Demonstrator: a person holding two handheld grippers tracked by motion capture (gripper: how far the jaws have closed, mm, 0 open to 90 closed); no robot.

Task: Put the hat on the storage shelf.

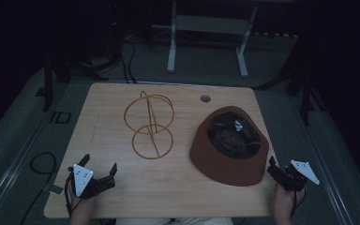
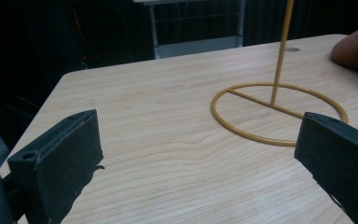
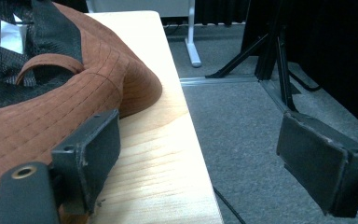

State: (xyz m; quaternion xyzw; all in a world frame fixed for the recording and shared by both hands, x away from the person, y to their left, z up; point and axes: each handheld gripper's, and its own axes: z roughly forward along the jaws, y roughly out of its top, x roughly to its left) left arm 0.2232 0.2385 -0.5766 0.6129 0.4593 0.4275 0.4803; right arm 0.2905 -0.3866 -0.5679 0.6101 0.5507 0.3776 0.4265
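1. Hat [image 1: 228, 147]: it lay upside down at the table's [image 1: 122, 187] right edge, crown down, so its hollow faced up
2. Your right gripper [image 1: 277, 172] hung just beside its brim with jaws spread and nothing between them, likely lined up for a grab
3. Your left gripper [image 1: 99, 177] waited near the front left corner, jaws likewise released and empty
4. Farther back stood the wire stand [image 1: 148, 124], upright on its ring base, well apart from the hat and probably meant to receive it
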